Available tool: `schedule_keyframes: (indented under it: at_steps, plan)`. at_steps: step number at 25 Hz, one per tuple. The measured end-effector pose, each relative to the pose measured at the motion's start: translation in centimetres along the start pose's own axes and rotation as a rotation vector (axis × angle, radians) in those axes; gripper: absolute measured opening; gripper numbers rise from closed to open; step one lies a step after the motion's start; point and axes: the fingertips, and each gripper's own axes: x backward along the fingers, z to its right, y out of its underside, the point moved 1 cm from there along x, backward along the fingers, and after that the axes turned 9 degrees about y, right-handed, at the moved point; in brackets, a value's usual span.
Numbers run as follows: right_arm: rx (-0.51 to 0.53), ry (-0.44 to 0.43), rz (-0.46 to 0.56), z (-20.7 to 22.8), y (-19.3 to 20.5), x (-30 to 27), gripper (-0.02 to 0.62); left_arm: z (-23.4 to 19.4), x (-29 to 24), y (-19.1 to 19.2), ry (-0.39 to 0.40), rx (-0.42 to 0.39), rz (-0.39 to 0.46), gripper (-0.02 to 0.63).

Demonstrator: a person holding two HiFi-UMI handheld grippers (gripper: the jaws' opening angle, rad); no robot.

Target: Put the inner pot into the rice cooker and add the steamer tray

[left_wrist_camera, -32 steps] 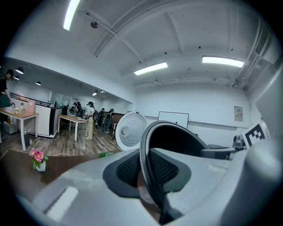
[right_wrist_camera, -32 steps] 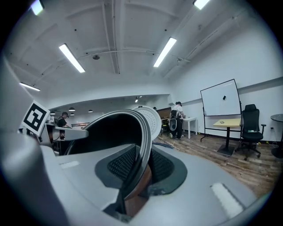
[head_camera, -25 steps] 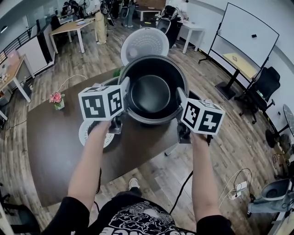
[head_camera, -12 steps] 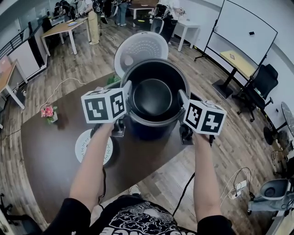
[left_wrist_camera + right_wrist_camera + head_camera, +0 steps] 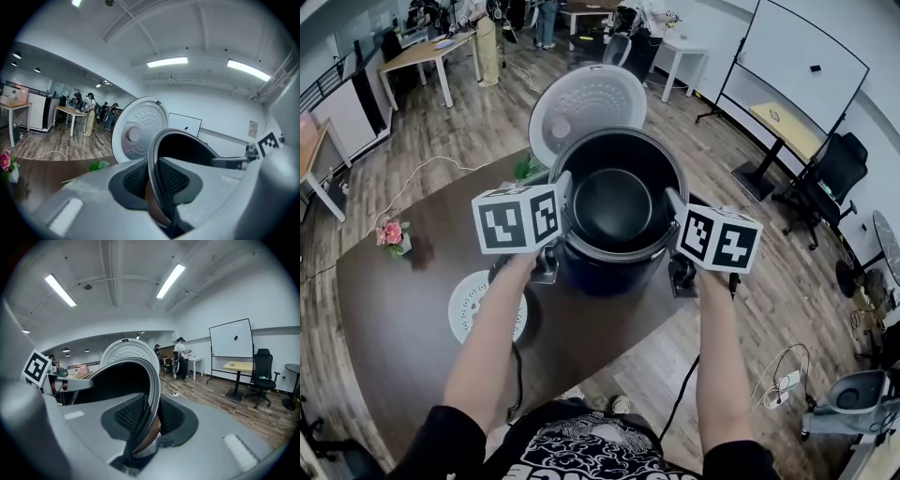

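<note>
Both grippers hold the black inner pot (image 5: 612, 202) by opposite sides of its rim. The left gripper (image 5: 564, 204) is shut on the left rim and the right gripper (image 5: 671, 214) on the right rim. The pot sits level at the mouth of the dark blue rice cooker body (image 5: 609, 270); how deep it sits is hidden. The cooker's white lid (image 5: 586, 101) stands open behind it. In the left gripper view the rim (image 5: 154, 159) runs between the pads of the left gripper (image 5: 157, 187), and in the right gripper view the rim (image 5: 152, 390) is pinched by the right gripper (image 5: 146, 425). The white steamer tray (image 5: 478, 305) lies on the table to the left.
The dark brown table (image 5: 403, 366) carries a small pink flower pot (image 5: 391, 234) at far left and green leaves (image 5: 525, 170) behind the cooker. A cable (image 5: 684, 394) hangs off the near edge. Beyond are wooden floor, desks, a whiteboard (image 5: 811, 66), an office chair (image 5: 825, 178) and people.
Both grippers have carried the pot forward and down onto the cooker body. The open lid now looms larger and closer in both gripper views. Both grips are unchanged.
</note>
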Motion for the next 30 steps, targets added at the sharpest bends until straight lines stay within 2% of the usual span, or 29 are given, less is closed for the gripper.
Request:
schedule_keyframes:
  at_steps: [11, 20, 30]
  plan:
    - [-0.007, -0.108, -0.158, 2.2, 1.2, -3.7, 0.087, 0.2, -2.1, 1.2, -0.132, 0.052, -0.040, 0.067]
    - [0.040, -0.219, -0.303, 2.5, 3.1, -7.8, 0.089, -1.1, -2.8, 3.6, -0.268, 0.127, -0.061, 0.066]
    - [0.081, -0.250, -0.369, 2.9, 5.1, -10.0, 0.089, -2.1, -3.7, 6.1, -0.326, 0.173, -0.087, 0.067]
